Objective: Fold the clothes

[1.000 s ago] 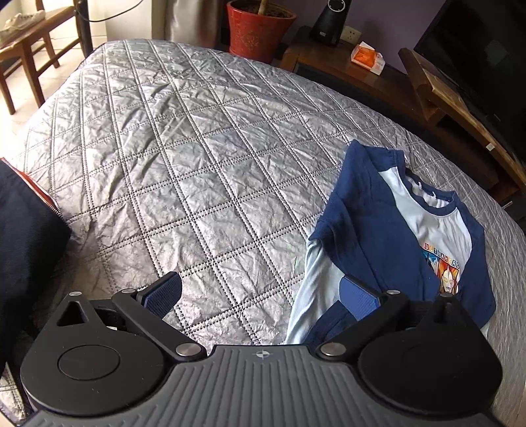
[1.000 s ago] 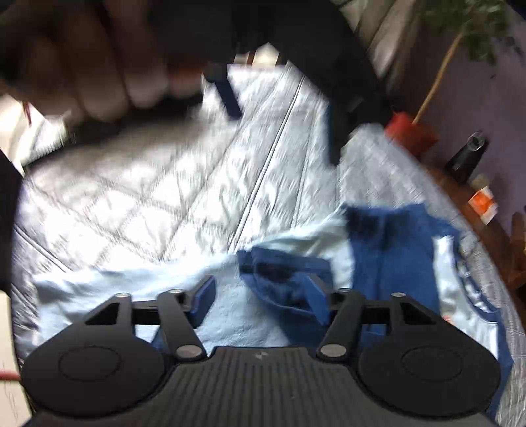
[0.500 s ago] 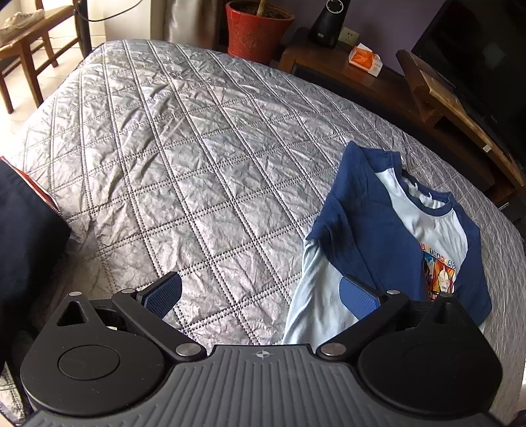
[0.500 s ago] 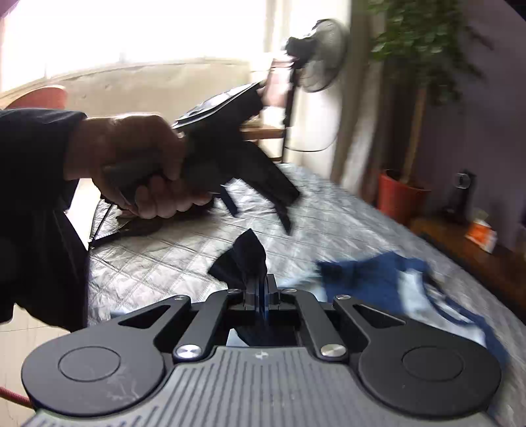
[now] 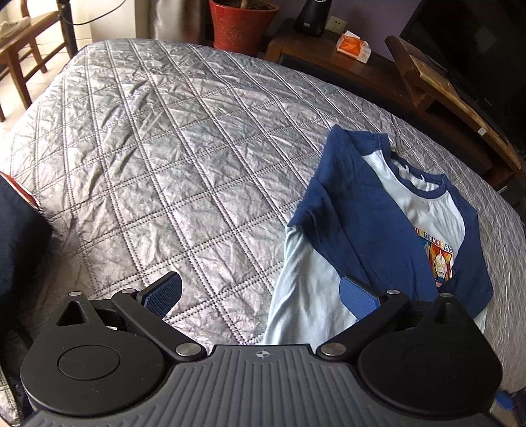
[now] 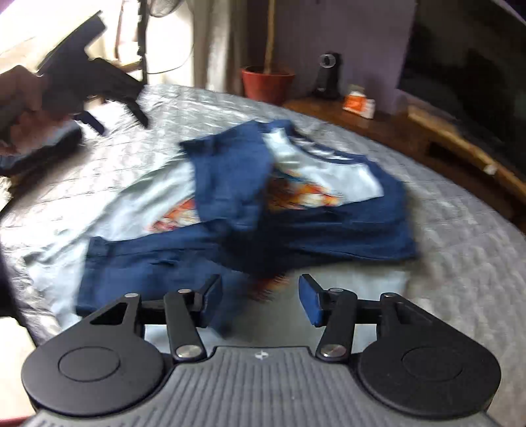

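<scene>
**Both claws open and empty, shirt on the bed**

Right gripper (image 6: 259, 300): jaws apart at a medium gap, nothing between the pads. The right wrist view is motion-blurred, so I can't tell whether the pads touch the cloth just beyond them. Shirt (image 6: 250, 200) sits straight ahead of it, navy sleeve flopped across the chest, print half covered; the hem nearest the claw is cut off by the gripper body.

Left gripper (image 5: 261, 292): jaws spread wide, holding nothing. Its right pad (image 5: 356, 295) overlaps the shirt's pale blue edge in the left wrist view; contact or hover, can't tell. Its left pad is over bare quilt (image 5: 157, 157).

Shirt lies on the right side of the grey quilted bed, collar toward the far edge, lower part hidden behind the gripper body.

In the right wrist view, a hand (image 6: 19, 95) grips the left gripper's handle at upper left, blurred.

Beyond the bed: red pot (image 5: 241, 24), wooden sideboard (image 5: 368, 67), dark screen partly out of frame.
</scene>
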`<state>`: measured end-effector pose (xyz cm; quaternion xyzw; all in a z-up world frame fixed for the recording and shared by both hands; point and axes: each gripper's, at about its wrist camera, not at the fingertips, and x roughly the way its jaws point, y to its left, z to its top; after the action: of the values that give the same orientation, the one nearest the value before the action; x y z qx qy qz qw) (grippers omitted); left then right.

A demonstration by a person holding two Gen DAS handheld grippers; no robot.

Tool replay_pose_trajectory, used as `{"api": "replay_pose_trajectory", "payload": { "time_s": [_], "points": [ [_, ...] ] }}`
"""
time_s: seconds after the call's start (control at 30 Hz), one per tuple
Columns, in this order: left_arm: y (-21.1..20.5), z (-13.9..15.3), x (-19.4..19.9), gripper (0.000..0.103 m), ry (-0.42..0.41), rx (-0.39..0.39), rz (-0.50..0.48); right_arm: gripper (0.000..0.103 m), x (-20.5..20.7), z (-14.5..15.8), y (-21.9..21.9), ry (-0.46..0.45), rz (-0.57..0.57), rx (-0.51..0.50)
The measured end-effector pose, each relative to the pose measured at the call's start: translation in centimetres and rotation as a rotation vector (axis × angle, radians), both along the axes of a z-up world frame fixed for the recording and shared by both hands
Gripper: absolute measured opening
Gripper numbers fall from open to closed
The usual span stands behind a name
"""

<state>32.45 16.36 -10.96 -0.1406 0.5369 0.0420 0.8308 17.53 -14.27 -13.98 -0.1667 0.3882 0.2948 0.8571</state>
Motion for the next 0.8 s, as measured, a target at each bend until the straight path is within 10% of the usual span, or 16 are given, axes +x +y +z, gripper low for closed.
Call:
{"api": "replay_pose_trajectory", "payload": {
  "time_s": [0.13,0.3,0.4,0.43,0.8],
  "points": [
    [-0.8,-0.2,0.0,0.103,0.004,0.005,-0.017,0.047,2.0,-2.9,0.9,0.243,-0.195,0.134],
    [-1.4,-0.2,0.0,0.103,0.002,0.008,-0.035,0.05,3.3,-4.9,-0.9,0.301,-0.465,0.311],
    [-1.5,-0.3,0.1,0.103,0.004,0.011,-0.037,0.03,3.6,-4.9,0.7,0.245,-0.328,0.279],
    [-1.6,-0.3,0.1,0.103,0.005,0.011,-0.036,0.006,3.5,-4.6,1.2,0.219,-0.278,0.261],
    [-2.0,-0.4,0.0,0.103,0.006,0.013,-0.046,0.005,0.8,1.0,0.1,-0.182,0.283,0.075]
  ]
}}
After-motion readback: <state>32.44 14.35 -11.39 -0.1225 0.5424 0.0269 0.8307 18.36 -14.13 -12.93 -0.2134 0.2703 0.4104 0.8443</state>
